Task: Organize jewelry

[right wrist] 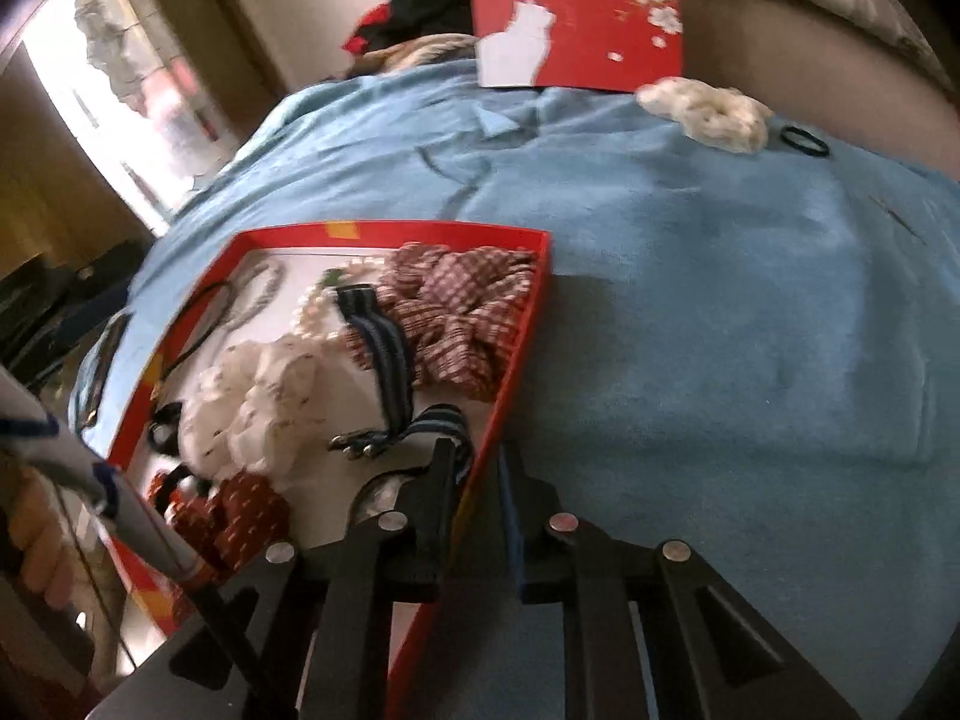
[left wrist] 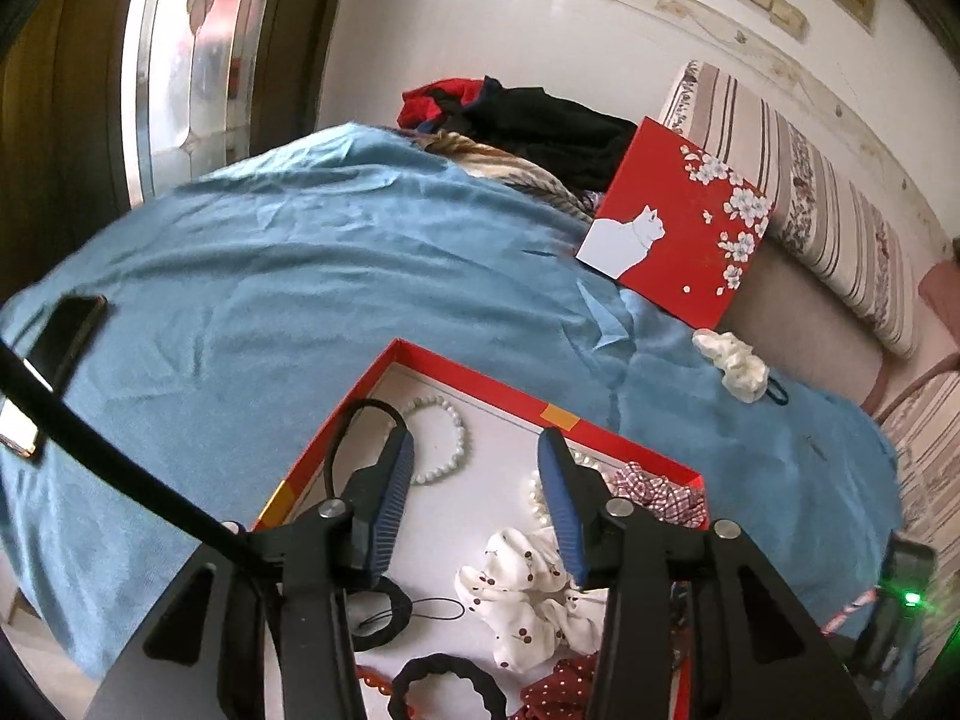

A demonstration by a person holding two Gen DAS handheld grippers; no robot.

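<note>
Black fingers of the left gripper (left wrist: 474, 462) are held spread and empty over the red box (left wrist: 480, 387) at lower centre, where a white bead bracelet (left wrist: 447, 441), a cherry-print scrunchie (left wrist: 528, 600) and black hair ties (left wrist: 444, 687) are kept. Nearly pressed together, the right gripper (right wrist: 477, 468) fingers straddle the box wall at lower centre of the right view; whether it is pinched cannot be told. A checked scrunchie (right wrist: 462, 312) and a striped strap (right wrist: 384, 354) are seen inside, the cat-printed lid (left wrist: 672, 222) at upper right.

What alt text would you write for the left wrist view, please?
The open left gripper hovers over a red box of scrunchies, hair ties and a white bead bracelet on a blue cloth. The box lid with a white cat lies behind.
</note>
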